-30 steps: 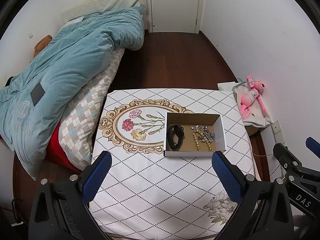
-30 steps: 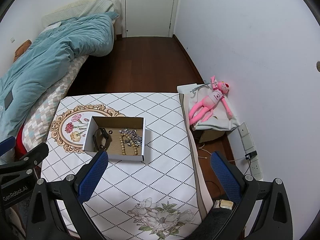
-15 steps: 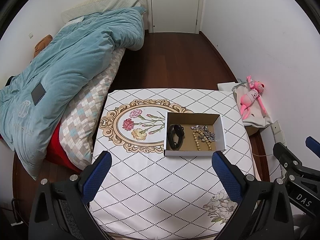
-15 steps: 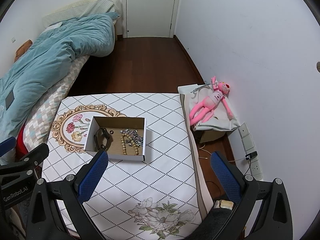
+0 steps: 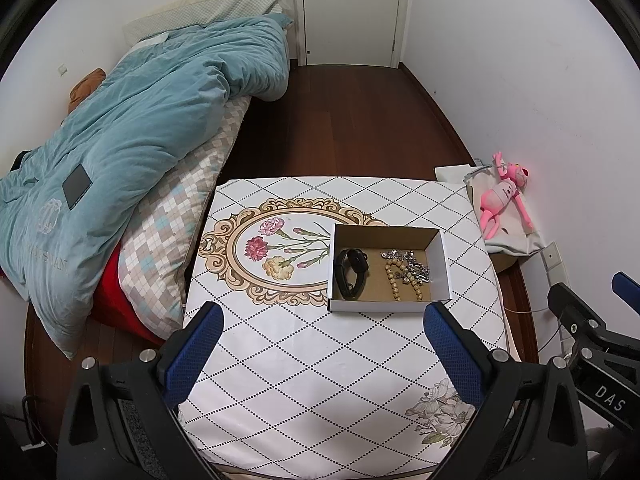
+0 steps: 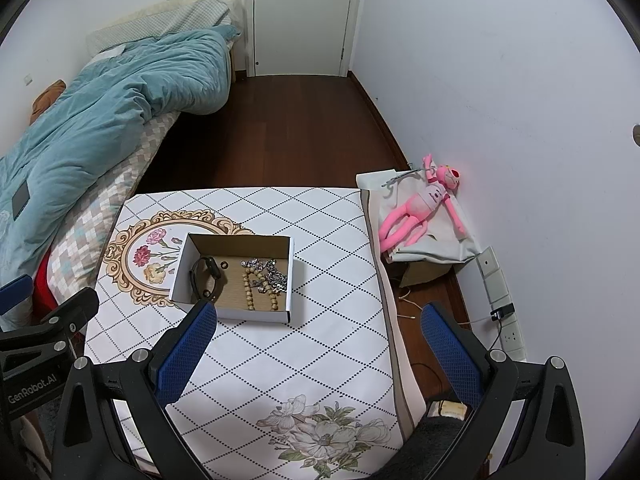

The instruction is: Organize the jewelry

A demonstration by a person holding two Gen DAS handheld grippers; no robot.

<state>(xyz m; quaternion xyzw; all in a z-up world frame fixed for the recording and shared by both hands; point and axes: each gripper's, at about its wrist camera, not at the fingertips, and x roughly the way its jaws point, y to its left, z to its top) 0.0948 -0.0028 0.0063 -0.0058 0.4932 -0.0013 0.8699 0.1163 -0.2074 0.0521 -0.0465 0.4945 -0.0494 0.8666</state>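
Now both my claws, left claw (image 5: 322,344) and right claw (image 6: 318,344), are spread wide, holding nothing. I think the floppy bead string (image 5: 400,278) in the box (image 5: 438,240) is light; I'd pinch its middle.

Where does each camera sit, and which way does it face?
Left wrist: on the left tongs, high over the table's near edge, facing the cardboard box; its own blue fingers and the right tongs show.
Right wrist: on the right tongs, further right, same direction; the left tongs show.
Shared: box, tablecloth, bed, door.
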